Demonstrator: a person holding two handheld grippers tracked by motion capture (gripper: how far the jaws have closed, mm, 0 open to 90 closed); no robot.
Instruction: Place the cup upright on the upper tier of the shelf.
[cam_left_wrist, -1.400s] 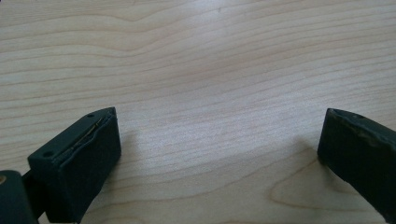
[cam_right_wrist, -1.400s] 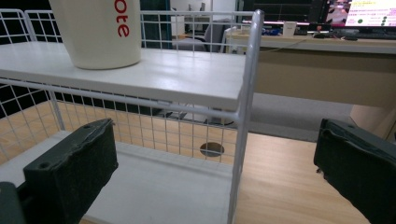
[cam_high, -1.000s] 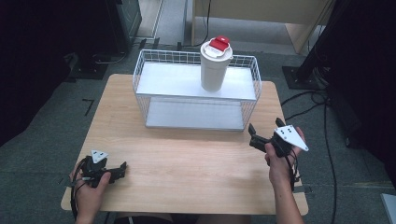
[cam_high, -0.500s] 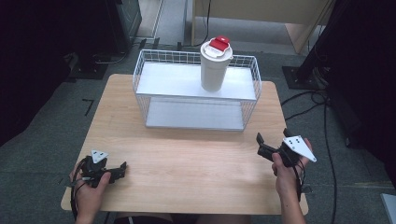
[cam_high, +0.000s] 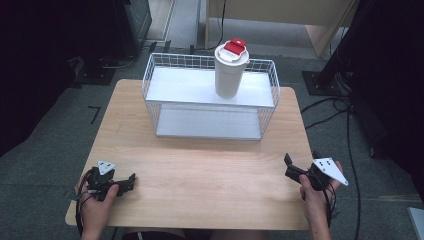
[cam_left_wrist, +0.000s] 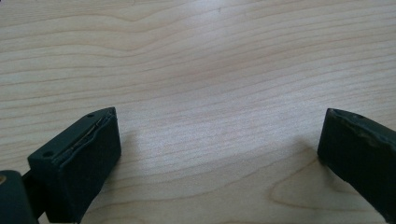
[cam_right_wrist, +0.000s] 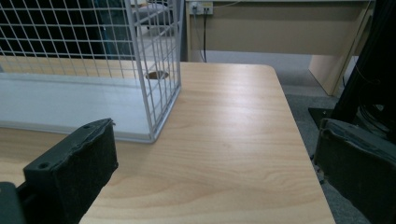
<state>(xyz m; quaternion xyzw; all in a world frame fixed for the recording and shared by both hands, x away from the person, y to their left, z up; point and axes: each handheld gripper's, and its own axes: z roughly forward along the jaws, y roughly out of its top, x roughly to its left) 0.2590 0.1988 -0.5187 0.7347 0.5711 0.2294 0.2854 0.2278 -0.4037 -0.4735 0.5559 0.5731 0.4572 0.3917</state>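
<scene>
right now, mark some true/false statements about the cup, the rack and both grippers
1. The white cup with the red lid stands upright on the wire rack's upper shelf. True.
2. The left gripper is shut on the cup. False: its jaws stand apart over bare table.
3. The right gripper is open, holding nothing. True.
4. The rack sits at the table's near edge. False: it stands toward the far edge.
5. The cup lies tipped on the lower shelf. False: upright, upper shelf.
</scene>
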